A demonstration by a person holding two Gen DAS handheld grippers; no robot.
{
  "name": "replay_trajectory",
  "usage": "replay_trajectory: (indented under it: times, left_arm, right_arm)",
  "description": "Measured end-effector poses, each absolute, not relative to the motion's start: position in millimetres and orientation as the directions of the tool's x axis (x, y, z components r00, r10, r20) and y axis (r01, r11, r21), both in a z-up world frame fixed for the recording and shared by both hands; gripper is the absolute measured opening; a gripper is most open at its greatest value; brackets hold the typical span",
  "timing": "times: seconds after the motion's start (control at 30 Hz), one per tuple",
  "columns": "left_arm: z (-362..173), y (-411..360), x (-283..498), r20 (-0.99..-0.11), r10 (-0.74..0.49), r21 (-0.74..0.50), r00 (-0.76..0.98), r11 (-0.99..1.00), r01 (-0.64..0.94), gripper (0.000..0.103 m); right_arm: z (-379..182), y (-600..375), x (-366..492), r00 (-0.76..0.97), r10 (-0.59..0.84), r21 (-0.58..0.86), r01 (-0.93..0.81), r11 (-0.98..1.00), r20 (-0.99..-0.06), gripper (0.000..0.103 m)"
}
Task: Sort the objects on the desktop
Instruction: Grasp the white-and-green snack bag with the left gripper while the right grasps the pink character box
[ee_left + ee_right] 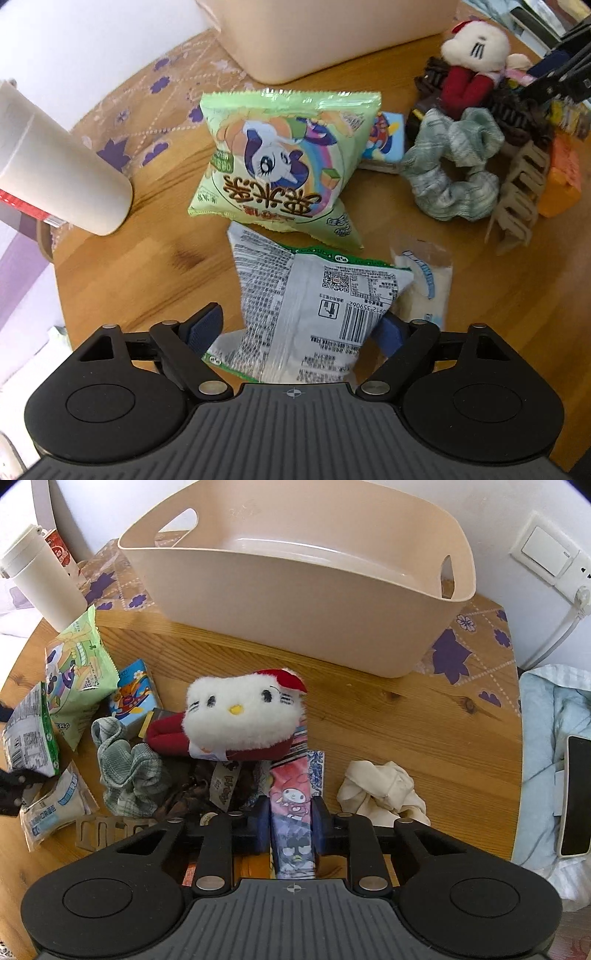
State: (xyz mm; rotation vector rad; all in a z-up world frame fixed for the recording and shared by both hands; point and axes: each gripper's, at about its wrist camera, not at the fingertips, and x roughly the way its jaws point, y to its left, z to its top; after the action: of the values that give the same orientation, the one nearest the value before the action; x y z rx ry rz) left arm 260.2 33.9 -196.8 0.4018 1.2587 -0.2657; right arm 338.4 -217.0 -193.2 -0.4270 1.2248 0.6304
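Observation:
My left gripper has its jaws wide apart around a grey-and-white snack packet with a barcode; I cannot tell whether the pads press it. A green cartoon snack bag lies just beyond. My right gripper is shut on a pink cartoon-printed pack in the pile. A white kitten plush with a red bow lies ahead of it. The beige plastic basket stands at the back, nothing visible inside.
A green scrunchie, dark hair claws, a beige claw clip, an orange box and a blue card pack crowd the right. A white cup stands left. A cream cloth lies right.

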Motion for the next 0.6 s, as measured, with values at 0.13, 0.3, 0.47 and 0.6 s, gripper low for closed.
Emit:
replay_trajectory:
  times: [0.13,0.3,0.47,0.6]
  left_arm:
    - [-204.9,37.3,264.7,-0.964,0.023,0.128,0.264,0.912,0.391,0.064]
    - [-202.2,40.6,259.1,-0.958,0.04,0.149,0.285,0.917,0.37,0.058]
    - [-192.8,41.1,248.3,-0.955,0.017,0.125,0.297,0.929,0.347,0.058]
    - [-179.4,39.2,244.4,-0.946,-0.002,0.125,0.323,0.92,0.372,0.057]
  right_arm:
    - [-194.4,-222.0,340.0,0.188,0.233,0.058,-0.648,0.76,-0.954,0.021]
    - [-185.8,-230.7,336.7,0.172,0.268,0.097,-0.646,0.758,-0.948,0.021]
    - [-171.1,-242.1,335.2,0.171,0.299,0.123,-0.645,0.754,-0.939,0.021]
    - [-159.1,-251.3,337.4,0.176,0.322,0.139,-0.642,0.754,-0.93,0.02]
